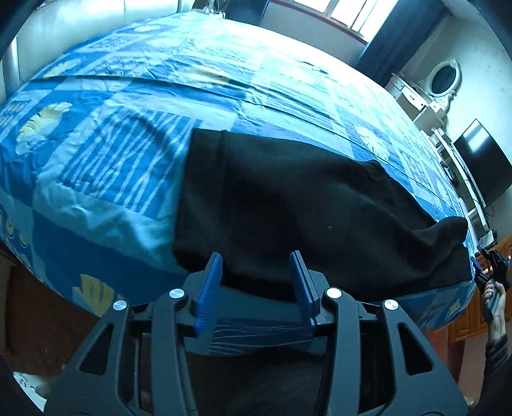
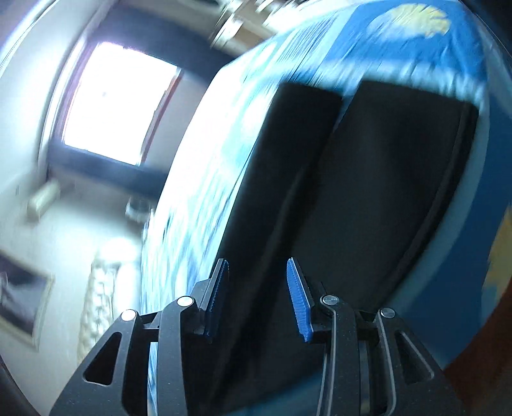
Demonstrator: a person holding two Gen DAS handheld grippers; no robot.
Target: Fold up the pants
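Observation:
Black pants (image 1: 288, 204) lie flat along the near edge of a bed with a blue patterned sheet (image 1: 134, 105). My left gripper (image 1: 260, 272) is open, its blue-padded fingers just above the pants' near edge, holding nothing. In the blurred, tilted right wrist view the pants (image 2: 352, 192) show two legs stretching away. My right gripper (image 2: 257, 281) is open over the near end of the pants. The right gripper also shows in the left wrist view (image 1: 494, 267), held by a hand beyond the pants' right end.
A white headboard (image 1: 80, 28) is at the bed's far left. A window (image 1: 339, 12), a white dresser with an oval mirror (image 1: 441, 80) and a dark TV screen (image 1: 483, 160) line the far wall. Wooden floor (image 1: 38, 320) lies below the bed edge.

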